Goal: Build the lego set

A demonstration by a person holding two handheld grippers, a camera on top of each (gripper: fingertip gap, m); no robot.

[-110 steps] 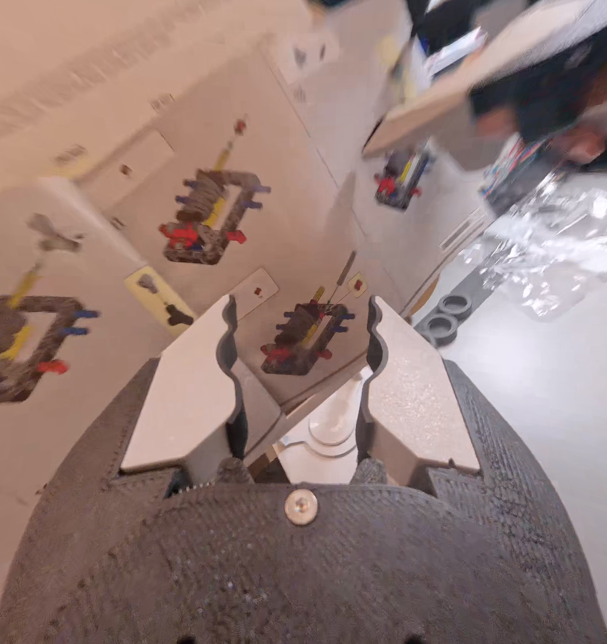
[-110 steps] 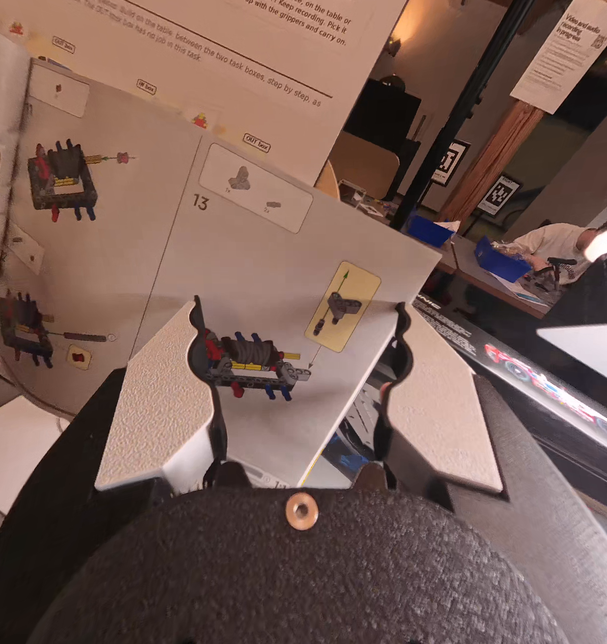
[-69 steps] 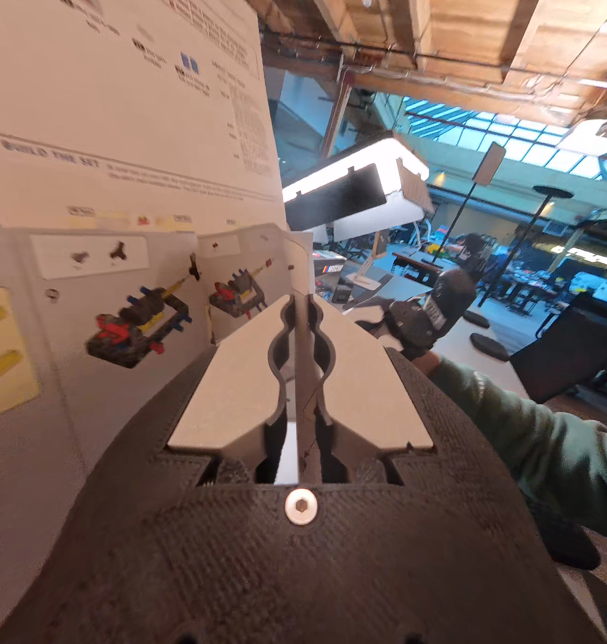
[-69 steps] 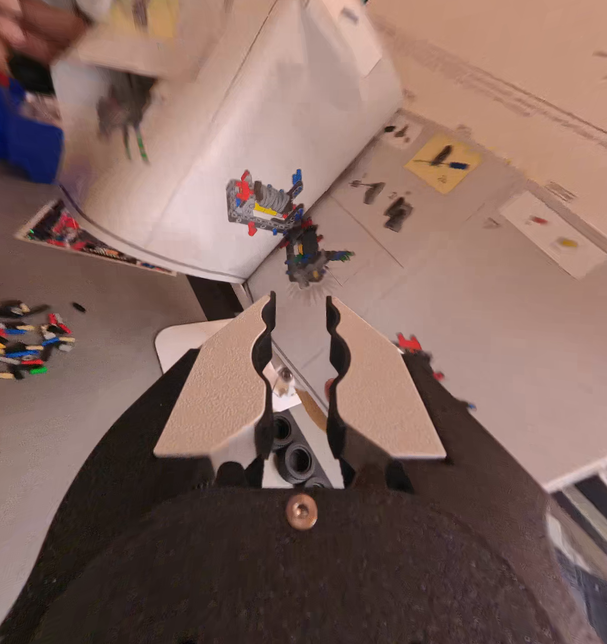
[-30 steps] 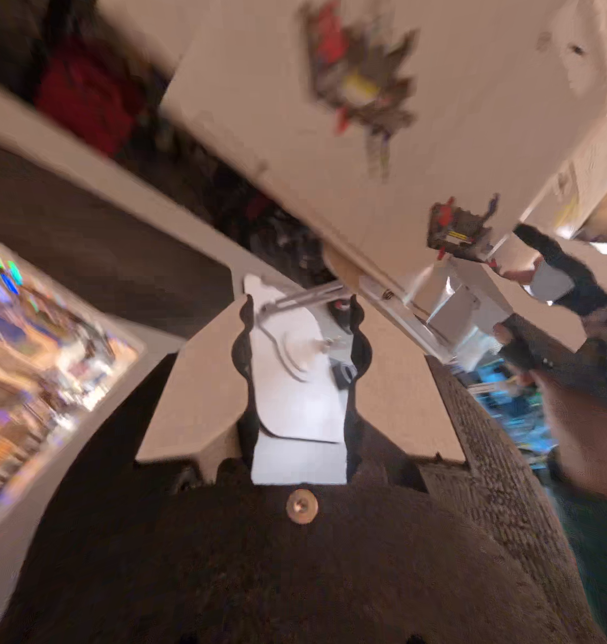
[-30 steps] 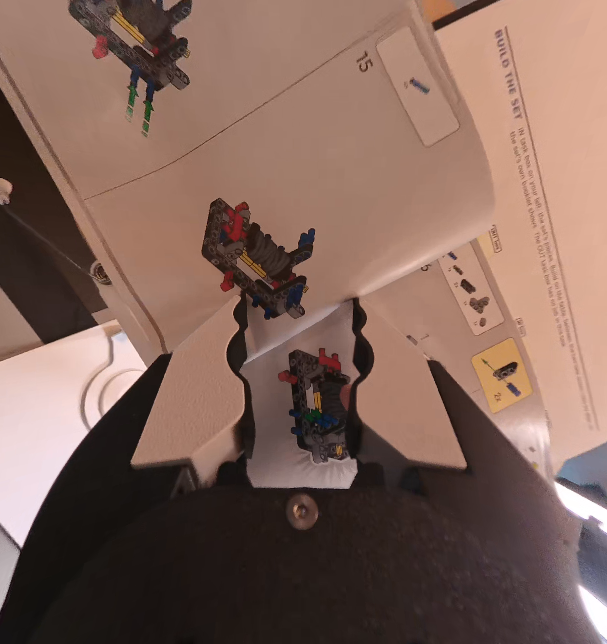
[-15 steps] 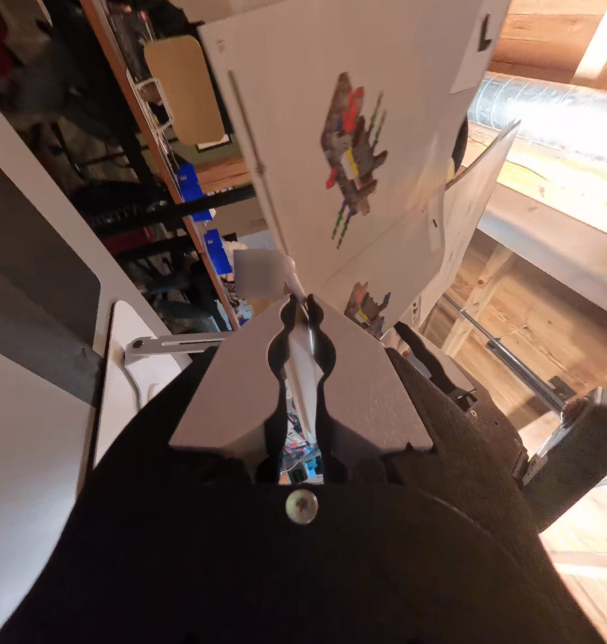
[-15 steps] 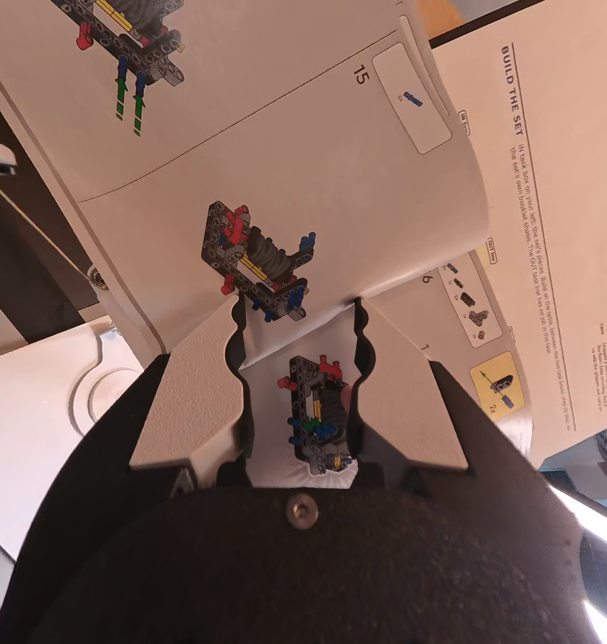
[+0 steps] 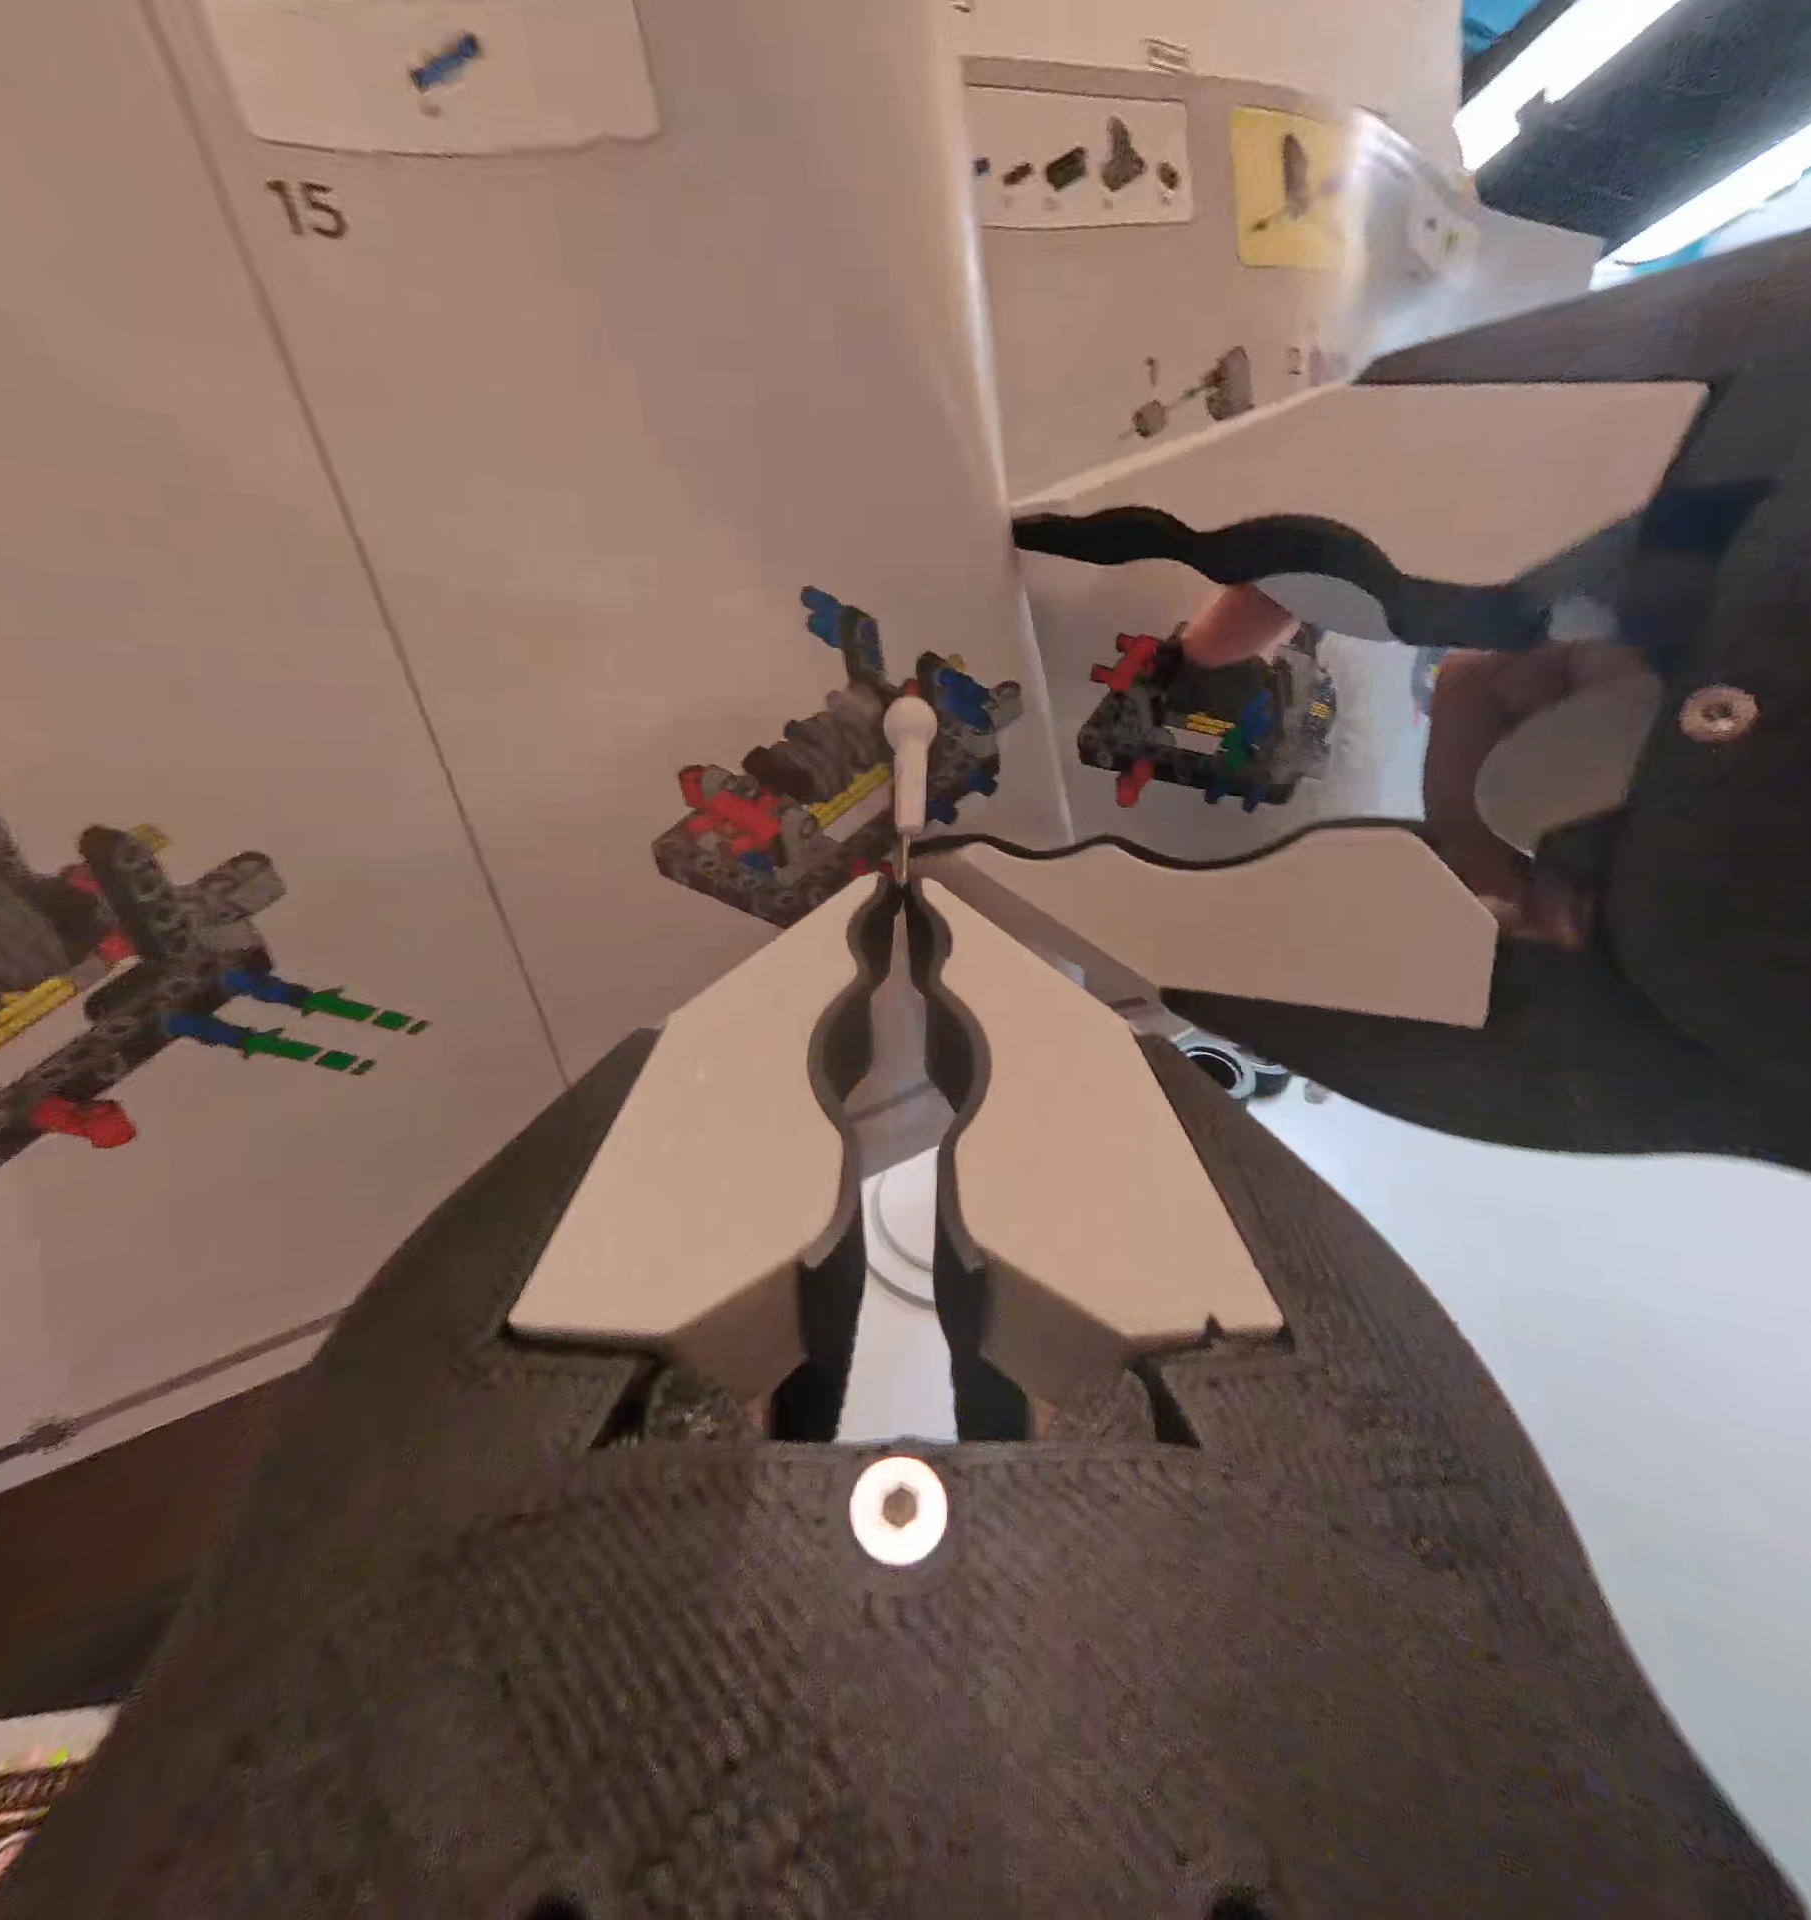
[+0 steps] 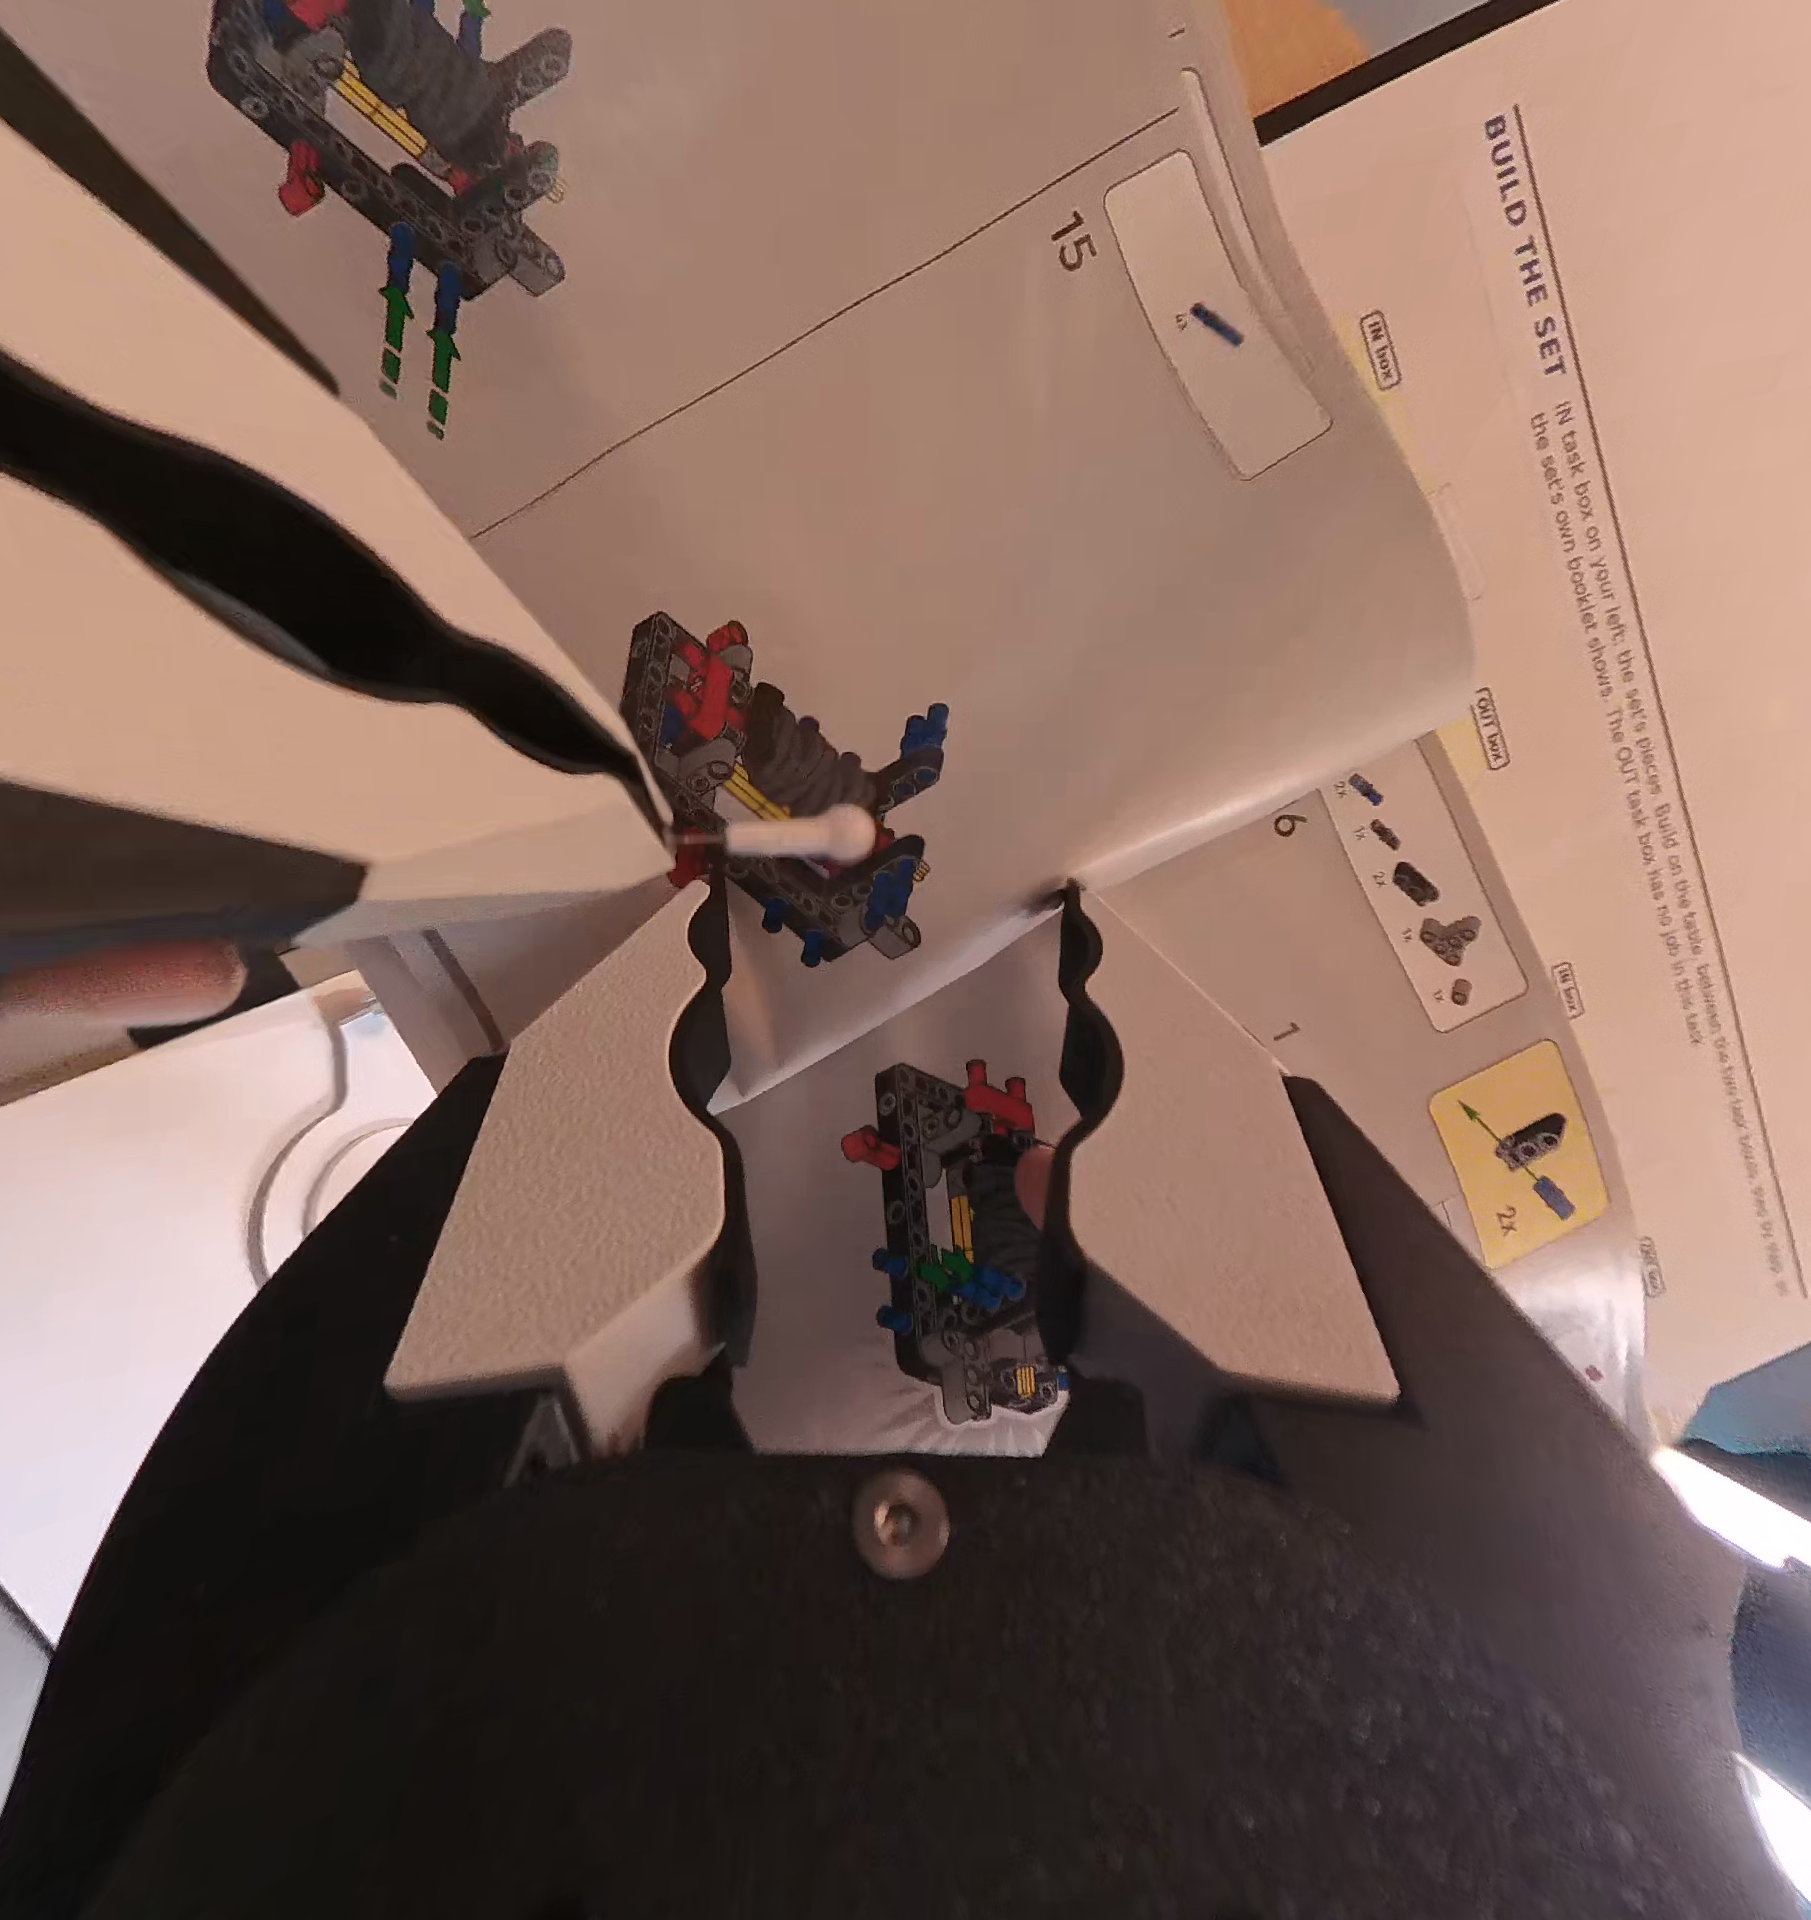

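Two handheld grippers hold up an open lego instruction booklet (image 10: pixel 984 540).

Our left gripper (image 9: pixel 898 902) has its jaws pinched shut on a thin white pin (image 9: pixel 907 750) with a round head. Our right gripper (image 10: pixel 885 899) has its jaws partly apart around the lower edge of a curled booklet page. The pages bear numbered steps and drawings of a dark grey frame with red, blue and yellow parts. A printed white sheet (image 10: pixel 1659 623) hangs behind, and a pale tabletop (image 9: pixel 1566 1351) lies below. We see no loose bricks.
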